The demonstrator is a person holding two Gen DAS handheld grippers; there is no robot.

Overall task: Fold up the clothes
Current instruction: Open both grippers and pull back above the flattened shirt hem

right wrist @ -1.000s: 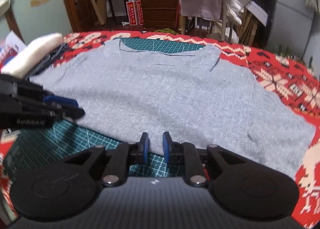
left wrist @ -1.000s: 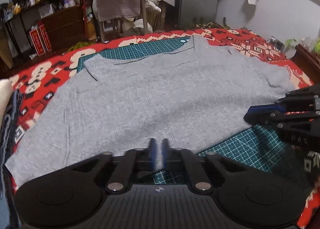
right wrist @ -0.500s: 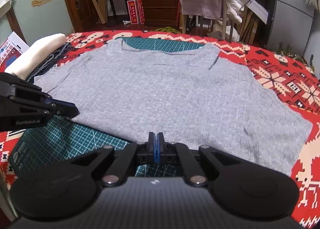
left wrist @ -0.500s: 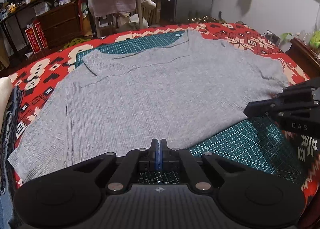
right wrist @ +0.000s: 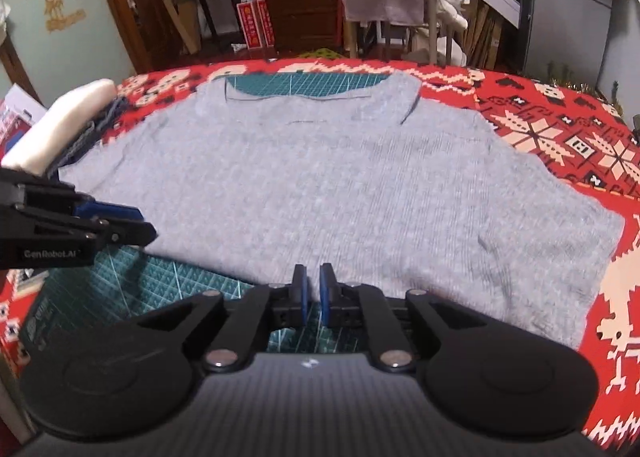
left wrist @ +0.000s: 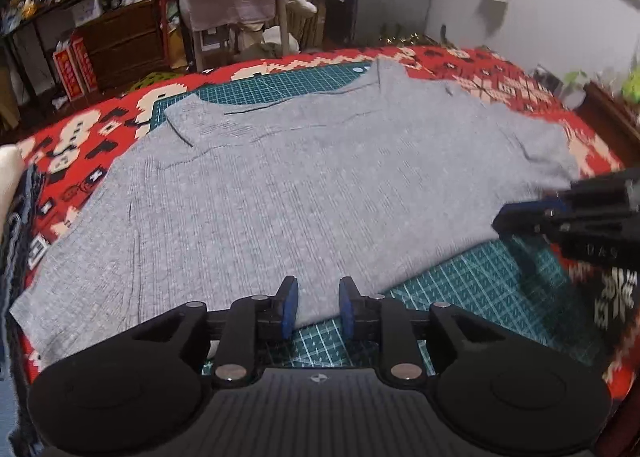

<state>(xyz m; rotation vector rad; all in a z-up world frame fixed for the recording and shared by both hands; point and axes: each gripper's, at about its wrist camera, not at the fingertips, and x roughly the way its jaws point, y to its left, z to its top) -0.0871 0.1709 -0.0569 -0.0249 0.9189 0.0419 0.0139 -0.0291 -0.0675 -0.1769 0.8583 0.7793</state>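
The grey shirt [left wrist: 304, 193] is matt ribbed knit cloth, the green mat [left wrist: 472, 289] beneath it smooth with printed gridlines, the red blanket [right wrist: 560, 129] woven, both grippers matt black plastic.

Shirt [left wrist: 304, 185] flat on mat [left wrist: 472, 289], over blanket [right wrist: 560, 129].

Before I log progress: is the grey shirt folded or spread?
Spread: the grey shirt lies flat on the green mat, both sleeves out, no fold.

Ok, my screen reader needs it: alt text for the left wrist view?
A grey shirt lies flat on a green cutting mat over a red patterned cloth. The left gripper hovers open at its near hem, the right gripper alongside.
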